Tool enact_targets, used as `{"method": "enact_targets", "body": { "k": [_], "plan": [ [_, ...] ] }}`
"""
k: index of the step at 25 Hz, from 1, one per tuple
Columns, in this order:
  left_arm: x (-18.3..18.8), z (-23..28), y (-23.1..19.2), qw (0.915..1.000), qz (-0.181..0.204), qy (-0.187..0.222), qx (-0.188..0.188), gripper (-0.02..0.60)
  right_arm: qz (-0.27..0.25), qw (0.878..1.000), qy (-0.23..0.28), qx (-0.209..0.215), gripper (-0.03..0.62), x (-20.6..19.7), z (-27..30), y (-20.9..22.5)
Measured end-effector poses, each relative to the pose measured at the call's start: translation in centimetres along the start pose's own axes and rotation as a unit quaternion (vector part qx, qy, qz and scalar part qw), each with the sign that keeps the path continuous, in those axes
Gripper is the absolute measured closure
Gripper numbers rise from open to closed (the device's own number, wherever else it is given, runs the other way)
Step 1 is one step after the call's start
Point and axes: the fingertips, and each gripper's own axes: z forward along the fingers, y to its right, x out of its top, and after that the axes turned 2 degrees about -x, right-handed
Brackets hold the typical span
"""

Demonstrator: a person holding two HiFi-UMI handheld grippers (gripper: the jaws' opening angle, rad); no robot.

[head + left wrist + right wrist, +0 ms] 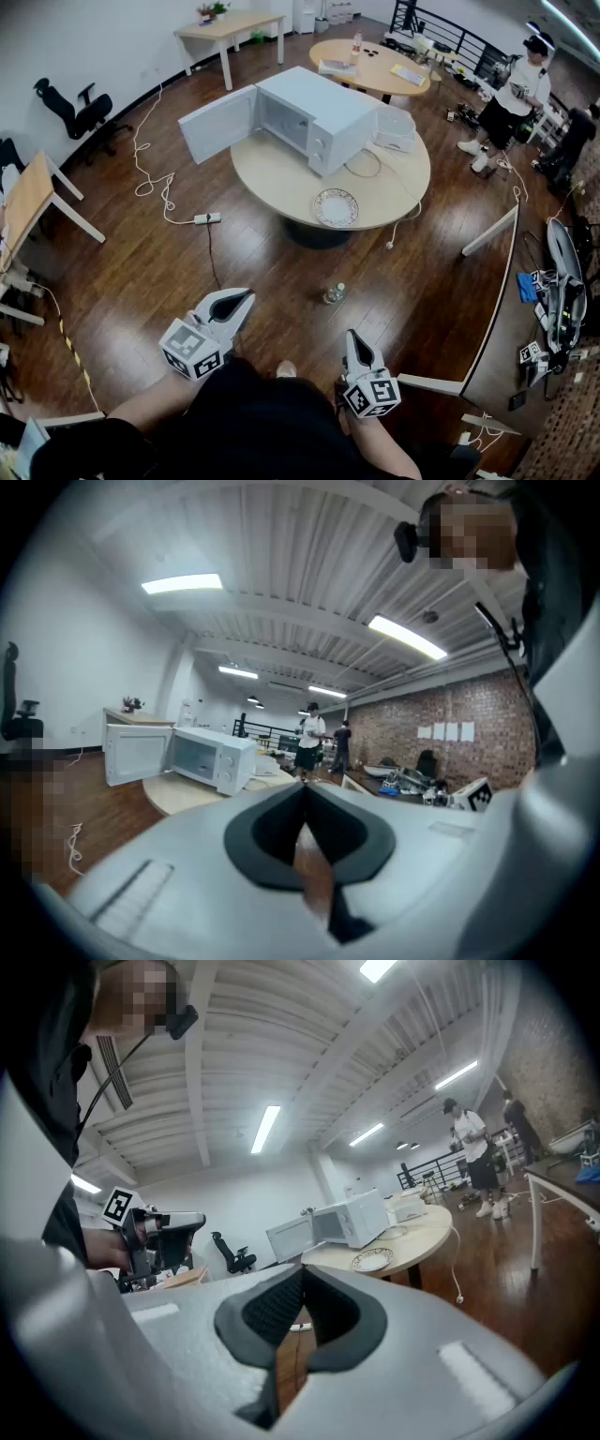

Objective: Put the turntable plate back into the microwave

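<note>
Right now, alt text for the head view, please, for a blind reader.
A white microwave stands with its door open on a round table, and a patterned plate lies near the table's front edge. In the foreground the left gripper and right gripper are empty, fingers shut, short of the table.

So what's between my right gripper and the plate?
A small bottle on the wood floor, then the table and its near edge; the head view shows it.
</note>
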Motion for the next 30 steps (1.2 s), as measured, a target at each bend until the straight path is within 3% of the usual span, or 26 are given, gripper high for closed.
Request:
{"method": "enact_targets", "body": {
  "k": [12,30],
  "plan": [
    [1.0,-2.3,-3.7,0.9972,0.002,0.026,0.07,0.575,-0.017,0.998,-0.019,0.055,0.592,0.6,4.6,-1.7],
    [2.2,3.7,-8.5,0.9993,0.021,0.026,0.016,0.575,-0.023,0.999,-0.019,-0.011,0.592,2.2,7.8,1.0]
  ]
}}
